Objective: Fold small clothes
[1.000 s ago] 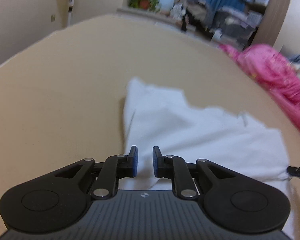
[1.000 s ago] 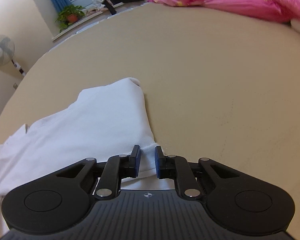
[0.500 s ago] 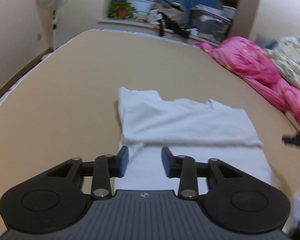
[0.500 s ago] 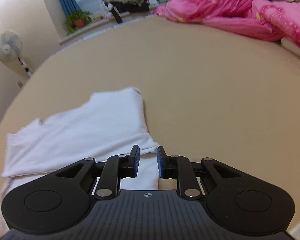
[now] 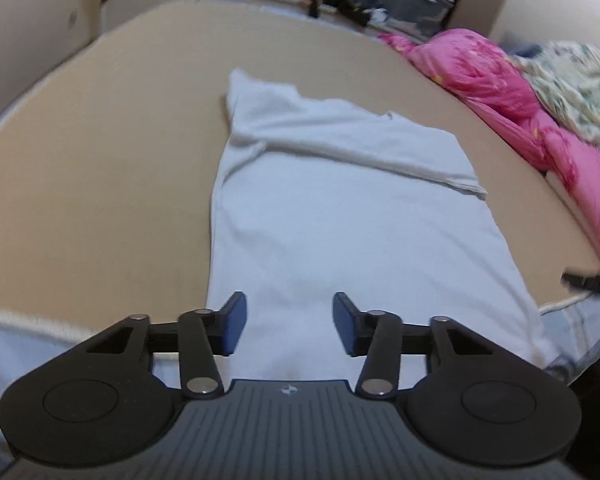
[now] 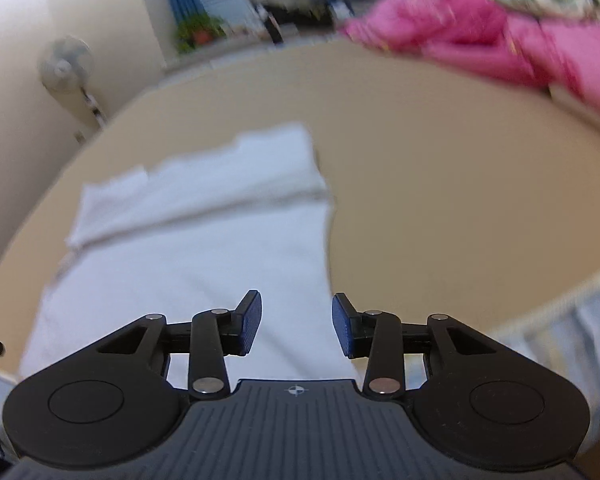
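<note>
A white garment (image 5: 340, 220) lies flat on the beige bed cover (image 5: 100, 184), its far part folded back over itself in a band (image 5: 340, 136). My left gripper (image 5: 288, 330) hovers open above the garment's near left part, nothing between its blue pads. In the right wrist view the same garment (image 6: 188, 248) is blurred. My right gripper (image 6: 296, 328) hangs over its near right edge, jaws opening, with nothing between them. The right gripper's dark tip (image 5: 588, 282) shows at the left view's right edge.
A pink quilt (image 5: 500, 80) and floral bedding (image 5: 572, 80) are heaped along the right side. The bed's near edge (image 5: 28, 320) runs just below the grippers. A standing fan (image 6: 64, 66), a potted plant (image 6: 198, 30) and clutter sit beyond the far end.
Both grippers let go of the cloth, opened and drew back toward the near edge. The garment's far part now lies folded over as a band.
</note>
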Action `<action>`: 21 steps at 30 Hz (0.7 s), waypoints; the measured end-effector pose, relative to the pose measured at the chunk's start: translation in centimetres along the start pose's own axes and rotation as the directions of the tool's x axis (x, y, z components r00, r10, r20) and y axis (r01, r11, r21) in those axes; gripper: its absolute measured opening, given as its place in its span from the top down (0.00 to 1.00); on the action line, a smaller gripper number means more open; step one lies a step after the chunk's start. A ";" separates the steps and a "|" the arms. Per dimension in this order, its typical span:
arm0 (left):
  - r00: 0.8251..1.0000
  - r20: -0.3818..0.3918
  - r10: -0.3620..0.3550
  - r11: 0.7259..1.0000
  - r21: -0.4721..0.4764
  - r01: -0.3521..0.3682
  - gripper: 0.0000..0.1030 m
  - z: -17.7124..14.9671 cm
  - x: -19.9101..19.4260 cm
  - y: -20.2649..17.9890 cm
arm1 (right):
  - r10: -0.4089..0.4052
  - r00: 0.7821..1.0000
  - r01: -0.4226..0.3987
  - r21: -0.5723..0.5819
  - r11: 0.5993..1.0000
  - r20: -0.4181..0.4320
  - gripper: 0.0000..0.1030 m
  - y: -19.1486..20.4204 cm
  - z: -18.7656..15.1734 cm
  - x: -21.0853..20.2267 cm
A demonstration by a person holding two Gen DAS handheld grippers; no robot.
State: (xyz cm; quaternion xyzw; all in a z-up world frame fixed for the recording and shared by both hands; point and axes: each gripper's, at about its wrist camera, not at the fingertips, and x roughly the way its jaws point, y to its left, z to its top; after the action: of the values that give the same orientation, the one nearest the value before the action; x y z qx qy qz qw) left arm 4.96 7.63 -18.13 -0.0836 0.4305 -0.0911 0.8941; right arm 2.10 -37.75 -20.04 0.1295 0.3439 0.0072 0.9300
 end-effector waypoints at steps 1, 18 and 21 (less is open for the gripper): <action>1.000 -0.001 0.003 1.000 0.004 -0.003 0.55 0.0 -0.1 0.1 | -0.008 1.000 0.009 0.014 1.000 -0.016 0.61 -0.5 -0.3 0.1; 0.973 -0.212 0.085 0.986 -0.123 -0.113 0.57 -2.8 2.6 5.1 | -0.005 0.954 0.049 0.140 0.989 -0.298 0.61 -3.9 -2.9 4.2; 0.966 -0.241 0.096 0.983 -0.130 -0.130 0.57 -3.1 2.8 5.4 | -0.017 0.950 0.060 0.127 0.990 -0.313 0.61 -3.7 -3.0 4.6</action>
State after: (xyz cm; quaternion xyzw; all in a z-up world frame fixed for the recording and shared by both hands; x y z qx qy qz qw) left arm 4.74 11.99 -23.42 -0.1124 0.5421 -0.0177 0.8326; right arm 3.41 -40.16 -26.08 0.1827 0.4882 -0.0141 0.8532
